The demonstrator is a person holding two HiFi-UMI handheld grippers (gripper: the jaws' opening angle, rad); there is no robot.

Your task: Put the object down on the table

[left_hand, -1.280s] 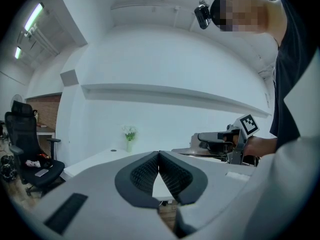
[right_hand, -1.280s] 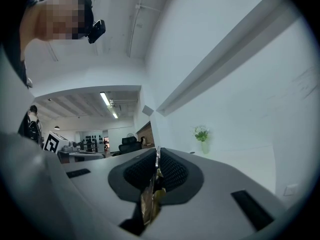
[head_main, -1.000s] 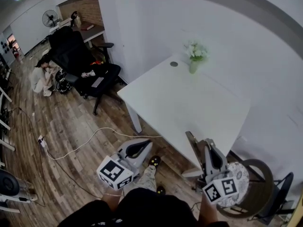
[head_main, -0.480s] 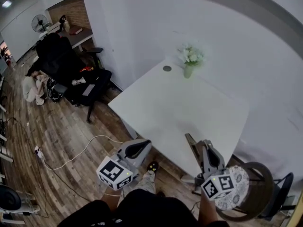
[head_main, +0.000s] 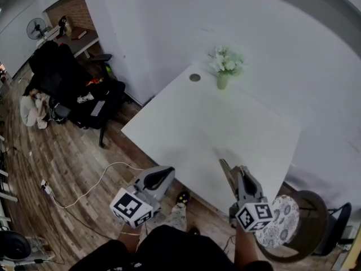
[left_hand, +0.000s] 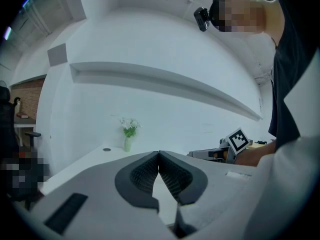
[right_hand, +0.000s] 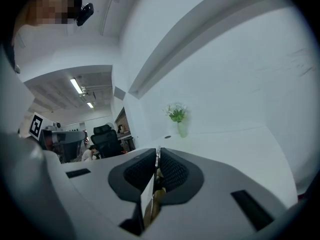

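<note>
White table (head_main: 225, 130) w/ flower vase (head_main: 224, 68) far corner, grey disc (head_main: 194, 77) nr it.

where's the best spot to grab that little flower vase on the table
Best grip the vase by its narrow green body, below the flowers, coming in level from the near side of the table. It stands upright by the far edge, and the blooms cover its top.

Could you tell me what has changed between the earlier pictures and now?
Both grippers have moved forward, nearer the white table. The right gripper stays shut on a thin, flat, brownish object; the left gripper stays shut and empty. The pale green vase of white flowers has not moved.
</note>
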